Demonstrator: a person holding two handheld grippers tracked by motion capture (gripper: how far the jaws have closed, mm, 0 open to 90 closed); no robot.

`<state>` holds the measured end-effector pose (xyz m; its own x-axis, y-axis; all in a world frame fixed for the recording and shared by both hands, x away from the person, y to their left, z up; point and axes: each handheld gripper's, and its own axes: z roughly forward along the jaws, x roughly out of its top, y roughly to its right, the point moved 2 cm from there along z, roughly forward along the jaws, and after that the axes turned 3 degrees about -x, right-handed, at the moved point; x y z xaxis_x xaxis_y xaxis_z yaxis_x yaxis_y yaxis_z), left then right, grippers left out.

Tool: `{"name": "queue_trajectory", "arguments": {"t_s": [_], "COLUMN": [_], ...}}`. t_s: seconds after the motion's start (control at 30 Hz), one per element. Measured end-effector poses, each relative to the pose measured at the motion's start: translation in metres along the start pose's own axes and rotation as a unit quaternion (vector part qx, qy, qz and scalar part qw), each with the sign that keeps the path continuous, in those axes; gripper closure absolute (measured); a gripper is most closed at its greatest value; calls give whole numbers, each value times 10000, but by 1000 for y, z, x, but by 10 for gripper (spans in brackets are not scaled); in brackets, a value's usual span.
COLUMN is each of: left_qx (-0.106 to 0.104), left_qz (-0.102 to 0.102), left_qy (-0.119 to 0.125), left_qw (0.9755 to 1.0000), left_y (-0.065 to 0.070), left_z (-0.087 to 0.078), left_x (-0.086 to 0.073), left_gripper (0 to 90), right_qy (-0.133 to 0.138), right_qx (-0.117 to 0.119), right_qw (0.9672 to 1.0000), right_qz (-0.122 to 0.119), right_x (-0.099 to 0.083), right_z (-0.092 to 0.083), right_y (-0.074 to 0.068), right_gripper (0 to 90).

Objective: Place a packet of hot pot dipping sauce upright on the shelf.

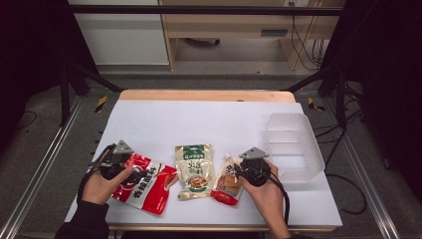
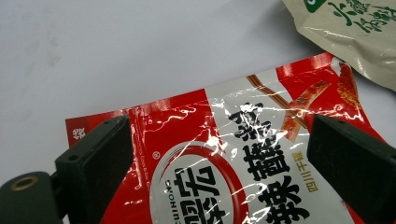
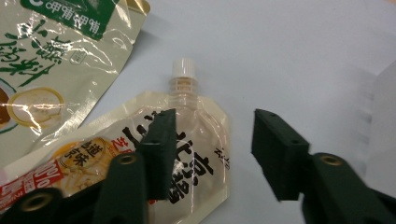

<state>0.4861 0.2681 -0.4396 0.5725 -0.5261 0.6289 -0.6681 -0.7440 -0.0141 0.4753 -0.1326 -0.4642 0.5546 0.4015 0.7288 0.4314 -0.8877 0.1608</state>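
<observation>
- Red and white glossy plastic is making up the flat red pouch [image 1: 144,182], lying at the lower left of the high view on the white table [image 1: 199,122]; bold black characters and a red ring are showing on its crinkled, light-catching front [image 2: 233,163].
- Over it the left gripper [image 1: 133,174] is hovering, its jaws standing wide apart on either side of the pouch's printed face in the left gripper view, with no pad pressing on the film.
- At the lower middle of the high view a cream pouch with a green top band [image 1: 195,171] is lying flat, its corner just beside the red pouch's upper edge.
- Right of that, a small clear spouted pouch [image 1: 228,183] with a white screw cap [image 3: 183,67], black characters and an orange-red lower part is lying just beside the cream one.
- Above it the right gripper [image 1: 238,172] is sitting with jaws partly open; one jaw is overlapping the spouted pouch's shoulder in the right gripper view, the other is standing over bare table, and neither is gripping.
- At the right a translucent plastic bin [image 1: 294,144] is standing near the right hand [image 1: 268,191].
</observation>
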Motion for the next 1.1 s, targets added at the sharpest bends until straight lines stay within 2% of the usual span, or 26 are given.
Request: {"name": "queue_trajectory", "arguments": {"t_s": [0.2,0.53,0.8,0.93,1.0,1.03,1.07,1.1], "left_qx": [11,-1,-45,-38,-36,-35,-32,-31], "left_qz": [38,110,183,198,204,205,202,201], "left_qy": [-6,-11,11,-11,-18,-18,-12,-9], "left_qw": [10000,9999,9998,9998,9998,9998,9998,9998], "left_y": [2,5,10,11,11,11,11,11], "left_z": [0,-1,-3,-4,-4,-4,-4,-4], "left_x": [1,4,6,7,7,7,7,7], "left_gripper": [71,77,81,85,85,86,86,87], "right_qy": [-106,-266,-564,-639,-643,-669,-669,-666], "right_qx": [13,23,113,362,372,318,318,307], "right_qw": [9998,9994,9981,9957,9958,9965,9965,9969], "right_qz": [156,199,222,563,530,399,399,279], "right_x": [-3,-6,-11,-15,-15,-15,-15,-15], "right_z": [3,11,19,18,18,16,16,16], "right_y": [4,5,2,3,3,0,0,0], "right_gripper": [556,547,518,580,593,651,651,720]}}
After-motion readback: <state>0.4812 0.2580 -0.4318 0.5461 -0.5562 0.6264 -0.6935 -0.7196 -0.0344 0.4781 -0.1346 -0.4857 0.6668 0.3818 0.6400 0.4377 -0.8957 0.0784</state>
